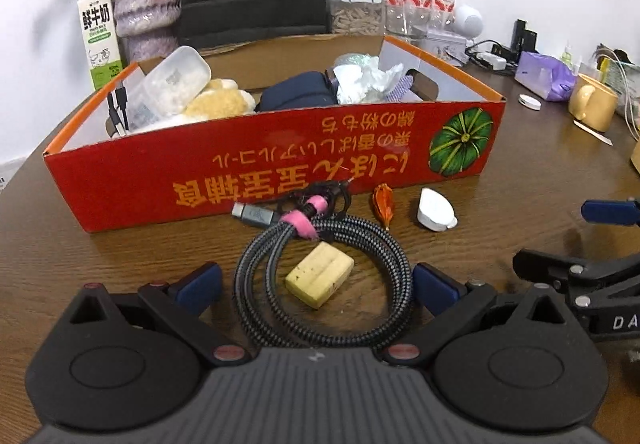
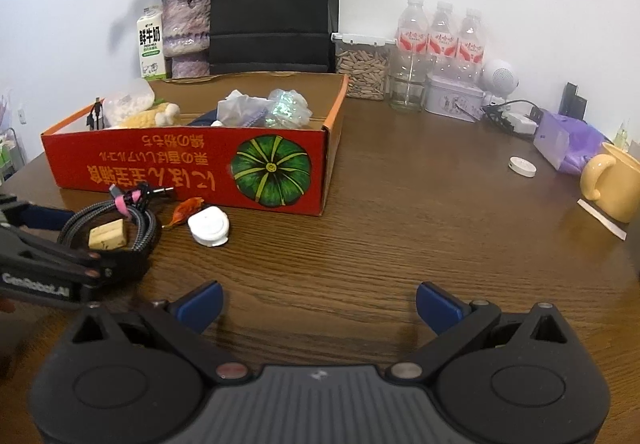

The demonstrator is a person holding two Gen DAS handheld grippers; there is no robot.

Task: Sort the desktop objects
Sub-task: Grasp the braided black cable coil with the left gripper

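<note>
Fingers spread wide on both grippers, nothing held yet.

The left gripper sat low on the table with its blue fingers straddling the coiled braided cable, and a yellow eraser lay right inside the loop. That looked like the snag to me: closing there could pinch only one strand, so the coil sags or the pink tie slips, or the eraser gets dragged along. The orange wrapper and white cap lay just beside, in front of the red box, easy to knock. The right gripper hovered over bare wood, well apart from all that.
</note>
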